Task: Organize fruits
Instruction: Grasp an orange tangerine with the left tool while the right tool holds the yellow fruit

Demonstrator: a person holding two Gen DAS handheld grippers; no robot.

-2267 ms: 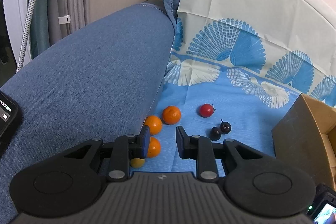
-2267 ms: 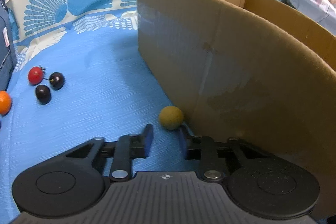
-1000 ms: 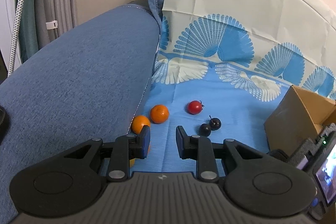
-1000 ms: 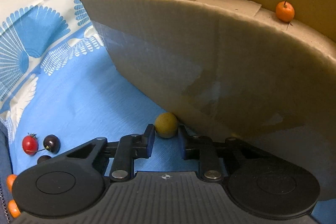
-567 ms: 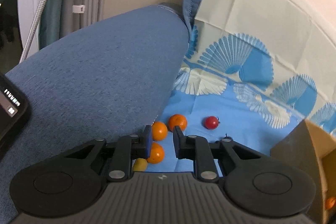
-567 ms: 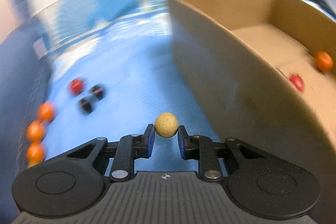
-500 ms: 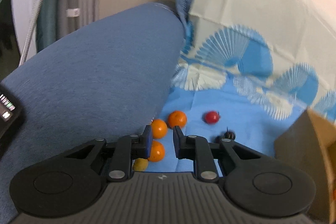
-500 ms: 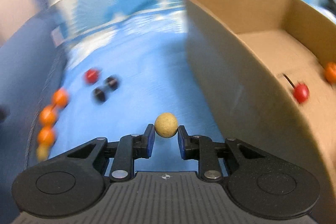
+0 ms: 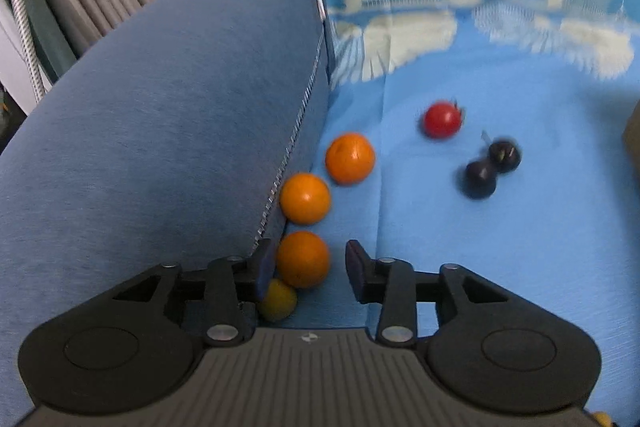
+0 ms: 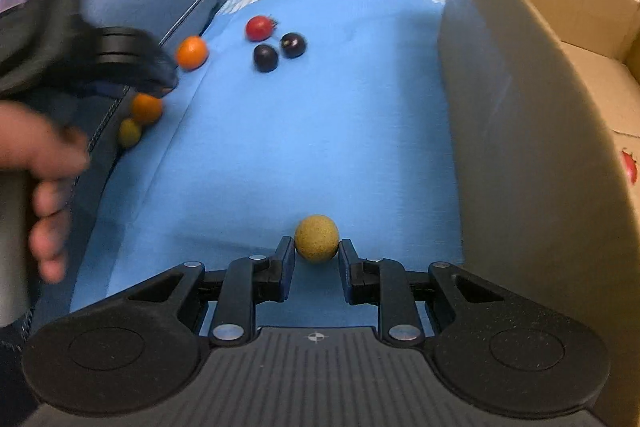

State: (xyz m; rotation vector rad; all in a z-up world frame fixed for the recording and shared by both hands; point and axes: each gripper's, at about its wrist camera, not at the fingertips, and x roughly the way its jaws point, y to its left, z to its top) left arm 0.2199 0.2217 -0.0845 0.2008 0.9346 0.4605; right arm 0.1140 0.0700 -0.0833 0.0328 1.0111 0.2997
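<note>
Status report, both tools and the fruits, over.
Right tool shut on yellow ball fruit, beside cardboard box. Left tool just opened, around nearest orange, not gripping. Blue cushion crowds the oranges.

Your open lane is the blue cloth (image 10: pixel 320 131) between cushion (image 9: pixel 160 115) and cardboard box (image 10: pixel 520 107) — both wall it in. Dark fruits (image 10: pixel 280 51) lie mid-lane.

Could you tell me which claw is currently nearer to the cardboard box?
The right. The right claw, shut on a yellow ball, sits just beside the cardboard box. The left claw is across the blue cloth by the oranges, against the sofa arm.
</note>
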